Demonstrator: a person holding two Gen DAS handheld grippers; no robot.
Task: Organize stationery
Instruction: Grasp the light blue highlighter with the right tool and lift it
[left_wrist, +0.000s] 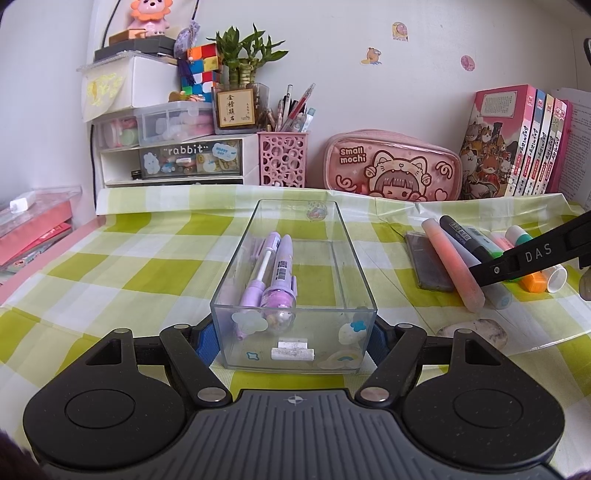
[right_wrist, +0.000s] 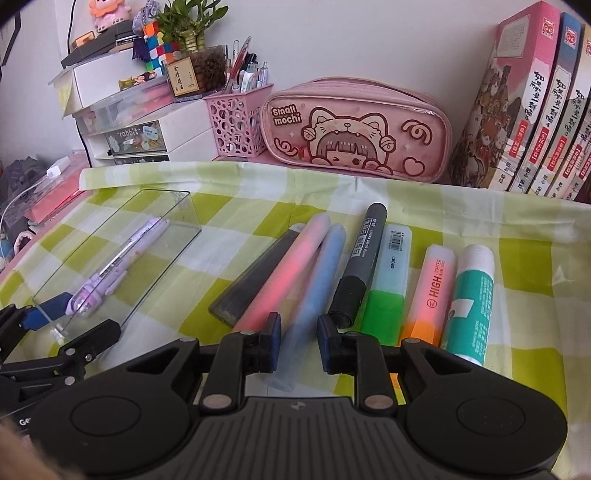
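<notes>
The left gripper (left_wrist: 294, 339) is clamped on the near end of a clear box (left_wrist: 347, 258), its blue pads (left_wrist: 207, 341) pressed flat against the two side walls, and the box rests on a green-and-white checked cloth (left_wrist: 110, 258) spread over the desk. Inside the box lie two purple pens (left_wrist: 275, 273) side by side along the left wall, with a pair of small white pieces (left_wrist: 292, 350) at the near end, possibly erasers, though the glare through the wall makes that hard to say. The right gripper (right_wrist: 297, 341) hangs tilted down over a row of stationery toward the right edge of the cloth, its jaws a little apart and straddling the near end of a blue highlighter (right_wrist: 317, 284); whether the pads actually touch it cannot be told. Just left of it lie a pink highlighter (right_wrist: 291, 269) and a grey flat case (right_wrist: 255, 273); to the right come a black whiteboard marker (right_wrist: 360, 258), a green highlighter (right_wrist: 389, 280), an orange highlighter (right_wrist: 430, 291) and a glue stick (right_wrist: 469, 302). Along the back edge stand a pink pencil case (right_wrist: 354, 129), a pink pen holder (right_wrist: 236, 122) and a row of books (right_wrist: 524, 110).
</notes>
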